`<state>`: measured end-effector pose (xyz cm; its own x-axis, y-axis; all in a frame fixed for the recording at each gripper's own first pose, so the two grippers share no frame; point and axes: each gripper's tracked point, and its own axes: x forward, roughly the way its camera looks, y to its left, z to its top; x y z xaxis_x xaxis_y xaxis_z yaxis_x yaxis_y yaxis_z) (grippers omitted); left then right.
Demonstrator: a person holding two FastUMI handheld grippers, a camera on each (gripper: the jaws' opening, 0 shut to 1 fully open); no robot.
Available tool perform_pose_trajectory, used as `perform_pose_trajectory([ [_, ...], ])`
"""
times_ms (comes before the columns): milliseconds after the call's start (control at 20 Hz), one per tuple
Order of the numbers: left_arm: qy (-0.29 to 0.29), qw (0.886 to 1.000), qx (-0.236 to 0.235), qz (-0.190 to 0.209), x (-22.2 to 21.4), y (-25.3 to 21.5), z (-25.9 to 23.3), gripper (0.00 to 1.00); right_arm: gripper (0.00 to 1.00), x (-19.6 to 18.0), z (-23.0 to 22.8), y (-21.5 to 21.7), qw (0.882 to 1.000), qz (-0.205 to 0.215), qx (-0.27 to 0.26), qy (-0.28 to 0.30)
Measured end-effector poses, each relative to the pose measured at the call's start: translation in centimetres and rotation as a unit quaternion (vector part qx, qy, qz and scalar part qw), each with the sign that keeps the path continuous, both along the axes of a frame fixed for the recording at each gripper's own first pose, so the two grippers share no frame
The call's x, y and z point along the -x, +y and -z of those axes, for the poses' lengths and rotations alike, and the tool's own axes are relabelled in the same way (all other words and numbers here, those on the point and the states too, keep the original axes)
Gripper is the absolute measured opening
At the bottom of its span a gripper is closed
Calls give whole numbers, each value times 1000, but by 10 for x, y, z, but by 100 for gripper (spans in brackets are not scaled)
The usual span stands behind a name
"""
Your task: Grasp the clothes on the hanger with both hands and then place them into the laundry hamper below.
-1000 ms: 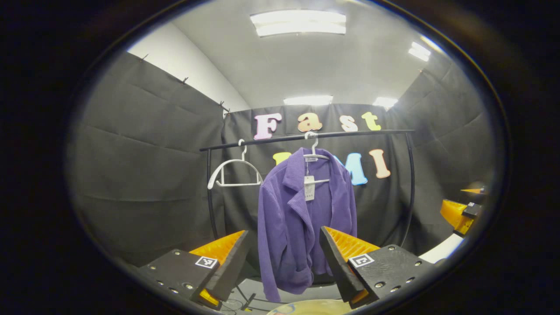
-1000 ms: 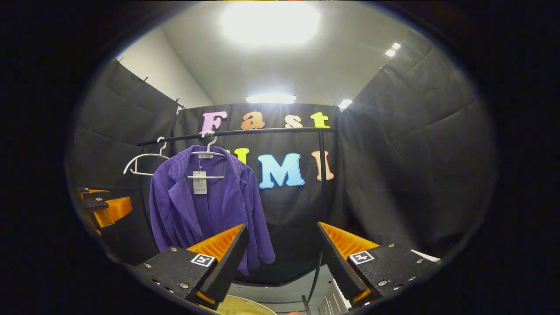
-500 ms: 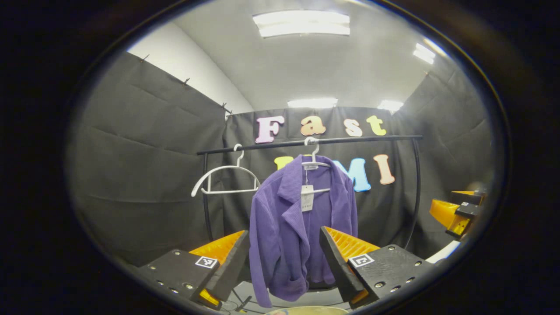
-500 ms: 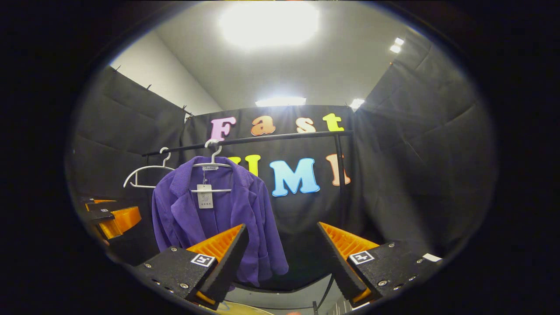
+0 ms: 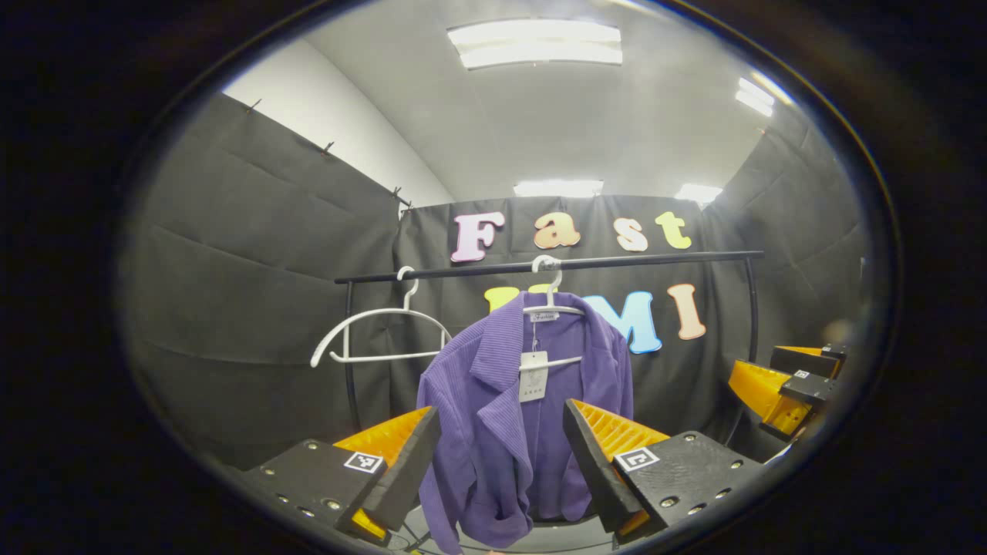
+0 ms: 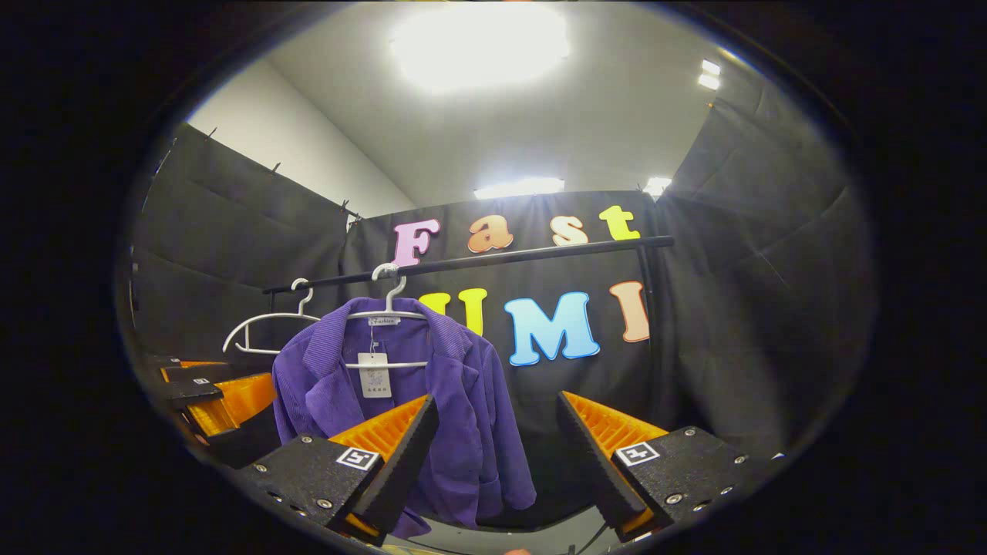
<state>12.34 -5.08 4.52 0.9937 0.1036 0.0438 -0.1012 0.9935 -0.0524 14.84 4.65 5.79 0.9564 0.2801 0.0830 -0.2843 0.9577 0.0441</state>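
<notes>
Black cloth walls enclosed the booth under a pale ceiling lit by bright panels, and a black rail (image 5: 540, 266) was stretched across the back wall. In the left gripper view, taken from left to right, an empty white hanger (image 5: 378, 339) was hooked on the rail, then a second white hanger (image 5: 549, 301) carrying a purple jacket (image 5: 509, 432) (a paper tag (image 5: 532, 376) dangled at its open front). The jacket was framed between the spread fingers of the left gripper (image 5: 501, 462), hung beyond them and untouched by either finger. At the far right edge the right gripper (image 5: 783, 378) was seen, well apart from the garment. In the right gripper view the left gripper (image 6: 220, 393) was seen at the left edge, beside the jacket's sleeve. The jacket (image 6: 455, 416) was placed behind the left finger of the right gripper (image 6: 497, 455), whose jaws were likewise held wide and empty, with the gap between them filled mostly by dark cloth.
</notes>
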Motion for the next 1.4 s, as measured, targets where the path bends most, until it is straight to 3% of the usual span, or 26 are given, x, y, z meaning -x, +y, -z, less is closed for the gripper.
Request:
perform_pose_trajectory([
  [700, 39, 998, 18, -35, -118, -4, 25, 92, 95, -91, -7, 70, 995, -96, 8, -8],
  [750, 42, 998, 20, -39, -124, -4, 28, 92, 92, -98, -5, 77, 994, -105, 6, -6],
  [800, 46, 998, 22, -43, -129, -4, 31, 92, 95, -104, -4, 84, 994, -112, 6, -4],
  [1400, 67, 993, 26, -93, -167, 13, 62, 92, 95, -180, 44, 133, 989, -137, 9, 58],
])
